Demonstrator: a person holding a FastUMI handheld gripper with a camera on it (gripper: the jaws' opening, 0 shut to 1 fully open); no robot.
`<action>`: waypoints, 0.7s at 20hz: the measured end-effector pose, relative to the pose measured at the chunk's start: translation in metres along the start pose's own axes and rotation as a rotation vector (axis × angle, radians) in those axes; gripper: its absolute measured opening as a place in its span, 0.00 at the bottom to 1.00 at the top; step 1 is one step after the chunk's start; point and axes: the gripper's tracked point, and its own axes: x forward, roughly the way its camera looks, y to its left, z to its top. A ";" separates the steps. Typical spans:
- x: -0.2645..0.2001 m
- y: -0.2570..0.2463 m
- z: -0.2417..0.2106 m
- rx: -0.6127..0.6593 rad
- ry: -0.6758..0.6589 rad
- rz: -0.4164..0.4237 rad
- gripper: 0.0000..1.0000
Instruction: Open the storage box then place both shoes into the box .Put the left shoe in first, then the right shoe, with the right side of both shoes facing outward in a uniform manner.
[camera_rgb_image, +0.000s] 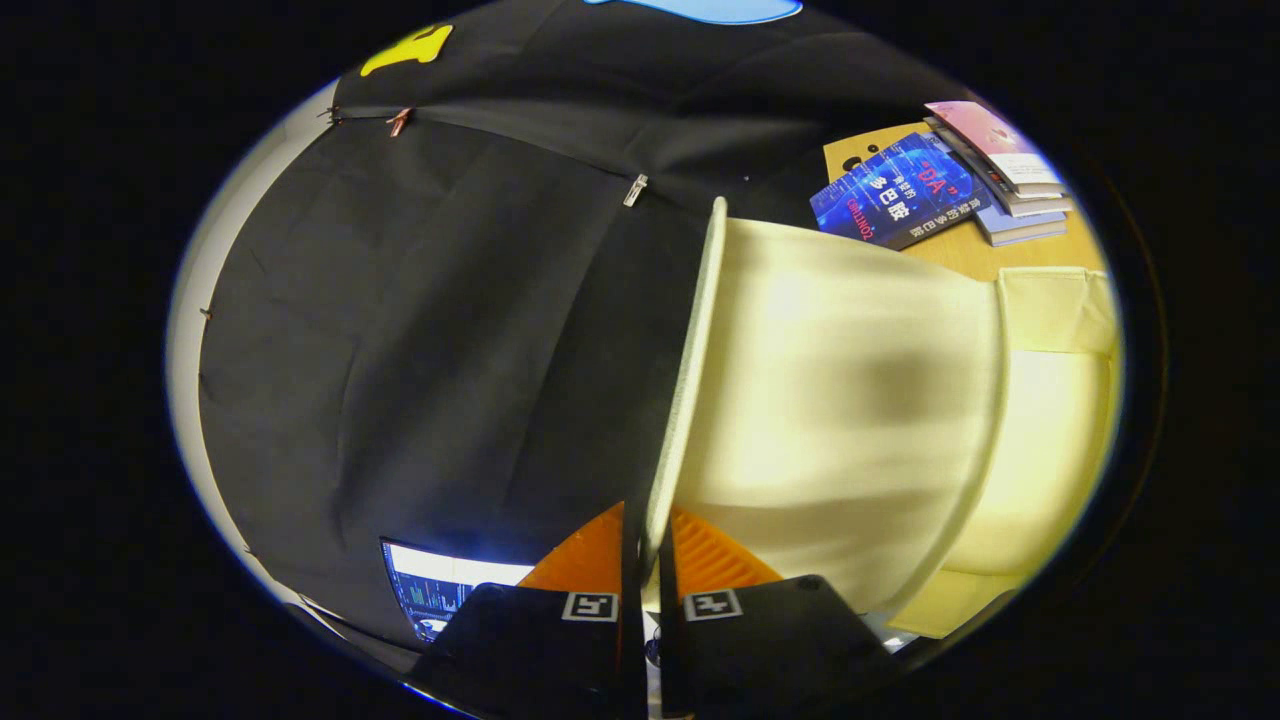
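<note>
Fingers (648, 560) pinched on box lid (690, 380) edge

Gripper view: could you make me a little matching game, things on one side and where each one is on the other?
Things:
1. lid
2. books
3. screen
4. cloth

Places:
A. stacked on the wooden table beyond the box
B. its edge pinched between the fingers of the gripper
C. hanging behind everything
D. glowing low, beside the fingers

Pairs: 1-B, 2-A, 3-D, 4-C
</note>
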 end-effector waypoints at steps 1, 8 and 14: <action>-0.004 -0.001 0.005 -0.002 -0.014 0.002 0.11; -0.062 -0.038 0.025 -0.125 -0.113 -0.084 0.97; -0.166 -0.114 0.058 -0.303 -0.303 -0.299 0.98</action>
